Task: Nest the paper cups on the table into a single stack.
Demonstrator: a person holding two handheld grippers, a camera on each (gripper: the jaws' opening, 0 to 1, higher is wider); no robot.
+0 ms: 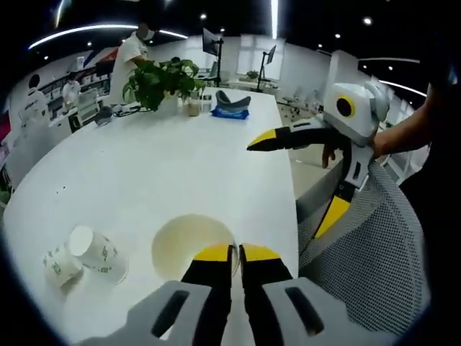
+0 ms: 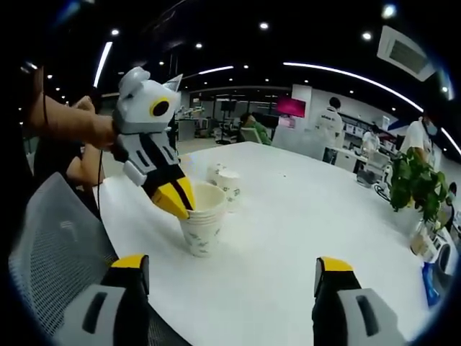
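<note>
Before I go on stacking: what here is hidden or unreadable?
- Left gripper grips the standing cup's rim; in the left gripper view the jaws hide the near rim.
- Two other cups: right gripper view hides them behind the held cup, count unclear.
- Cup print: too small.
- Right gripper: open, holds nothing.
</note>
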